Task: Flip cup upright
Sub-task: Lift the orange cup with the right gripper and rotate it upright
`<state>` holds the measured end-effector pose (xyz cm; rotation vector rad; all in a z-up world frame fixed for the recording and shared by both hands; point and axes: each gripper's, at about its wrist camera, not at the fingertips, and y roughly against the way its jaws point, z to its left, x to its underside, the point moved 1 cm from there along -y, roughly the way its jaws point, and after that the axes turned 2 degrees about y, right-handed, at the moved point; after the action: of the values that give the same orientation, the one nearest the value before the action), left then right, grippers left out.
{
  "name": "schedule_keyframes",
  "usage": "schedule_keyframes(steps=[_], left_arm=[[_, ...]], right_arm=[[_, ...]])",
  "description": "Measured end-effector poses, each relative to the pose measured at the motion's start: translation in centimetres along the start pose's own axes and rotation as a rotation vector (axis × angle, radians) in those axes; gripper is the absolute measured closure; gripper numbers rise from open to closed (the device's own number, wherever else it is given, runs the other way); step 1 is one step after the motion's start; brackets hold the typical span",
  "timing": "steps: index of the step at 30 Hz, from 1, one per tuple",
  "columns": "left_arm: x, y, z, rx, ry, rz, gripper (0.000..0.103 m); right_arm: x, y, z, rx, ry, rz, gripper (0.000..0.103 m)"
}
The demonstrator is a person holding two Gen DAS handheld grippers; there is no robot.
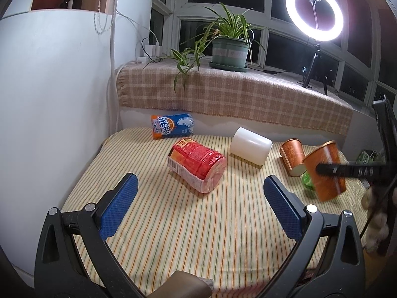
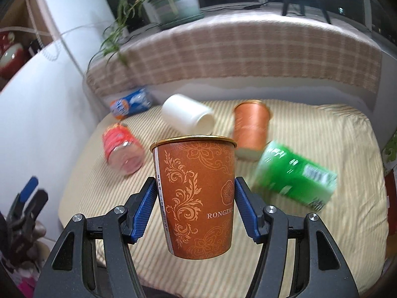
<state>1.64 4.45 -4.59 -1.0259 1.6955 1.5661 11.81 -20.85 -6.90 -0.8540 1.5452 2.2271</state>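
Gripping the orange cup (image 2: 196, 198) rim-up above the striped table (image 2: 322, 129), the right gripper's (image 2: 196, 204) jaws clamp it; left gripper (image 1: 198, 206) gapes wide. Green can (image 2: 295, 173), second orange cup (image 2: 250, 129) lie just beyond.

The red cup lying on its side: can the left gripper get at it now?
Probably yes: the left gripper is open and empty, and only bare striped cloth lies between it and the red cup.

Right tongs (image 2: 196, 206) clamped on brown floral cup (image 2: 196, 198), blue pads against both sides, gold rim up, held above striped cloth (image 2: 310, 236). Behind, lying on sides: second brown cup (image 2: 250, 129), white cup (image 2: 188, 116), green can (image 2: 295, 176), red can (image 2: 121, 149).
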Motion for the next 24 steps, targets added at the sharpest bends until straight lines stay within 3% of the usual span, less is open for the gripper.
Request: schedule_keyframes(steps=[9, 24], left_arm=[[0.7, -1.2, 0.8, 0.032, 0.029, 0.07, 0.0], [1.1, -2.5, 1.6, 0.06, 0.088, 0.134, 0.0]], right_arm=[[3.4, -4.5, 2.8, -0.015, -0.033, 0.094, 0.041], [4.7, -7.2, 3.8, 0.047, -0.005, 0.114, 0.035]])
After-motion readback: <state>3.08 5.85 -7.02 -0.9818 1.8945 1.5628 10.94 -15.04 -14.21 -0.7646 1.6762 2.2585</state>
